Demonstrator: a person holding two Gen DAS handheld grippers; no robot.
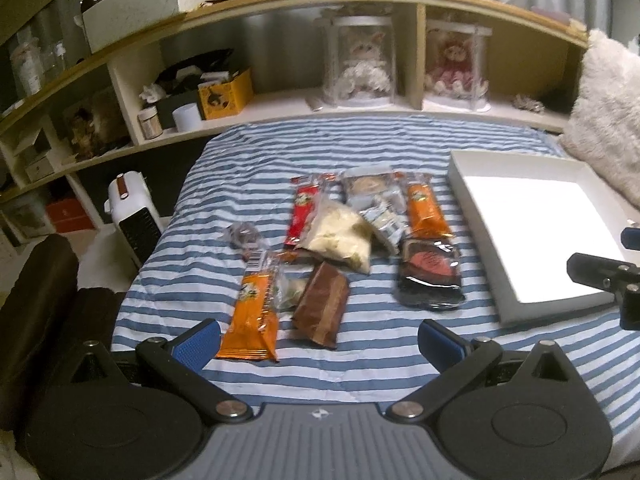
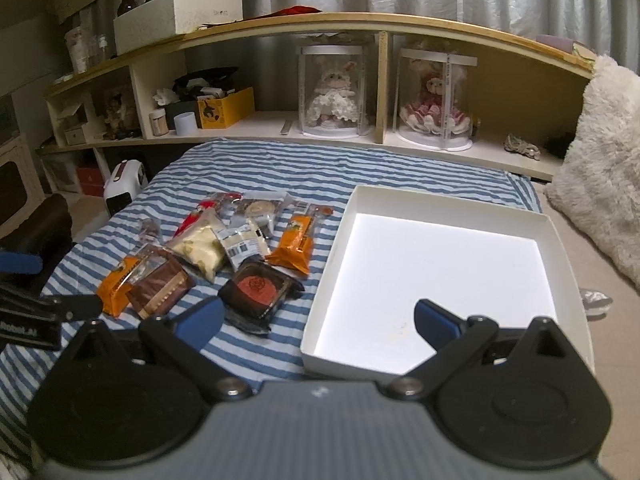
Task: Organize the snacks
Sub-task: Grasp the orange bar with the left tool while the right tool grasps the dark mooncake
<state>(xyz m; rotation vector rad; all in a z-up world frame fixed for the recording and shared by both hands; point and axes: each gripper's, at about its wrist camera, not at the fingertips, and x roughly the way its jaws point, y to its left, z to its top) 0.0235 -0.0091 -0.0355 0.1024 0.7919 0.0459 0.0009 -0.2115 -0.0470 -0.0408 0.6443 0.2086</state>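
Observation:
Several snack packs lie on a blue-striped cloth: an orange pack, a brown pack, a red pack, a pale bag of chips, a second orange pack and a black tray with a red disc. An empty white box stands to their right, also in the right wrist view. My left gripper is open and empty, just before the brown pack. My right gripper is open and empty, over the box's near left corner, beside the black tray.
A curved wooden shelf runs behind the bed with two dolls in clear cases, a yellow box and jars. A white heater stands at the left. A fluffy white pillow lies at the right.

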